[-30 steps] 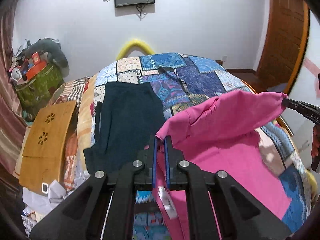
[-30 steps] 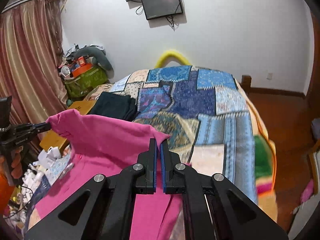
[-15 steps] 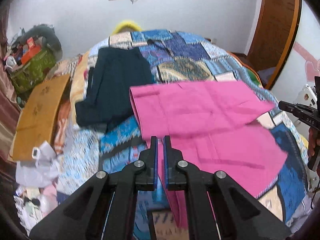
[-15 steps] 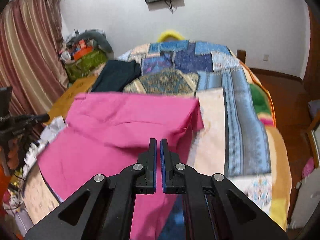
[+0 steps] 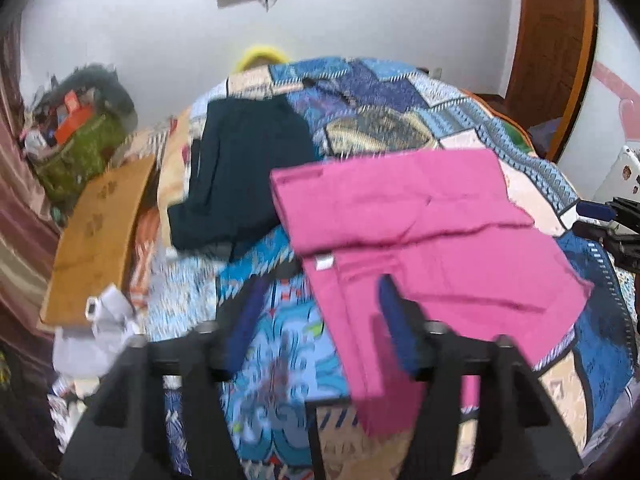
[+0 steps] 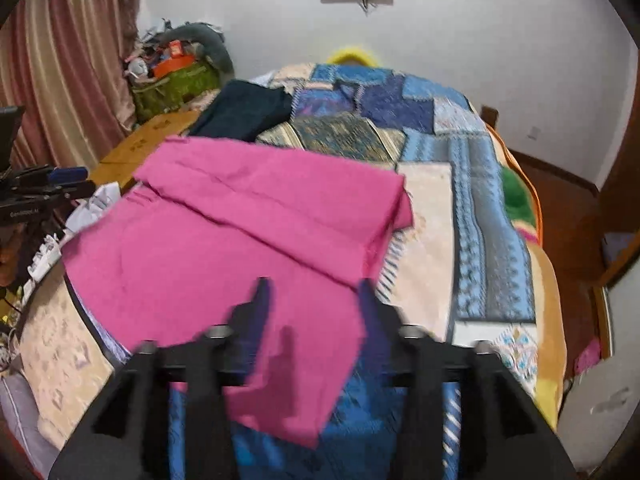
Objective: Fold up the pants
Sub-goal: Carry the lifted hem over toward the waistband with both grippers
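The pink pants (image 5: 420, 224) lie on the patchwork bed, folded over once so a top layer covers the far part; they also show in the right wrist view (image 6: 240, 232). My left gripper (image 5: 316, 300) is open and empty, held above the pants' near left edge. My right gripper (image 6: 316, 300) is open and empty above the pants' near right corner. Each gripper shows at the side of the other's view: the right one (image 5: 600, 216), the left one (image 6: 44, 188).
A dark folded garment (image 5: 244, 172) lies on the bed's far left. The patchwork quilt (image 6: 460, 184) covers the bed. A wooden board (image 5: 96, 236) and a cluttered green bag (image 5: 76, 152) stand left of the bed. A wooden door (image 5: 556, 52) is at the right.
Both grippers were shut on the pants' edge and carried it forward over the lower part. They have now opened, let go of the cloth and drawn back.
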Action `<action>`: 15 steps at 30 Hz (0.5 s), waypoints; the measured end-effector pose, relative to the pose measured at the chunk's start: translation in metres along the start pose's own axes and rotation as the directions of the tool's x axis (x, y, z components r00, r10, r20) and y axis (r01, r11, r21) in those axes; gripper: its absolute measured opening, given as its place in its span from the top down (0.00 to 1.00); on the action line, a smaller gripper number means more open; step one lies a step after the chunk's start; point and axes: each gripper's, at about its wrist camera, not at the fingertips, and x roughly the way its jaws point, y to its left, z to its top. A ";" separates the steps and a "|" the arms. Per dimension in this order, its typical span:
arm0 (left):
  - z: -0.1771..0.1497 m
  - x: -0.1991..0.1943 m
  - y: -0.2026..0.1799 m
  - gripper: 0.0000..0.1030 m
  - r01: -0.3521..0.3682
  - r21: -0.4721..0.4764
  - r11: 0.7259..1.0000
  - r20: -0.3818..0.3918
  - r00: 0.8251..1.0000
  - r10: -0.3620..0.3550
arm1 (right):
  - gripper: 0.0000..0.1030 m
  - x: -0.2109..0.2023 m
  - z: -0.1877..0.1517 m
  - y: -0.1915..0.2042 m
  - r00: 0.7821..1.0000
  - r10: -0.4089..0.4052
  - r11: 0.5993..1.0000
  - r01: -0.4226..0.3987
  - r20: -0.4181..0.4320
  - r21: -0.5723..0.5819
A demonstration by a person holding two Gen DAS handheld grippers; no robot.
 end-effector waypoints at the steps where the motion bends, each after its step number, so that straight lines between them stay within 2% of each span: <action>1: 0.004 0.000 -0.004 0.25 -0.001 0.013 1.000 0.007 1.000 0.001 | 0.46 0.002 0.005 0.003 1.000 0.012 1.000 -0.012 0.006 -0.004; 3: 0.013 0.004 -0.012 0.15 -0.005 0.043 0.999 0.010 1.000 0.004 | 0.39 0.010 0.011 0.008 0.999 0.032 0.999 -0.032 -0.006 -0.007; 6: 0.026 0.018 -0.030 0.08 -0.005 0.114 0.993 -0.003 1.000 0.005 | 0.39 0.025 0.021 0.016 0.997 0.067 0.997 -0.067 -0.029 -0.029; 10: 0.034 0.052 -0.055 0.08 -0.010 0.250 0.968 -0.080 0.996 0.031 | 0.39 0.047 0.029 0.026 0.993 0.083 0.994 -0.088 -0.080 -0.061; 15: 0.035 0.089 -0.084 0.08 -0.001 0.406 0.914 -0.150 0.986 0.067 | 0.39 0.068 0.033 0.032 0.985 0.116 0.987 -0.128 -0.129 -0.093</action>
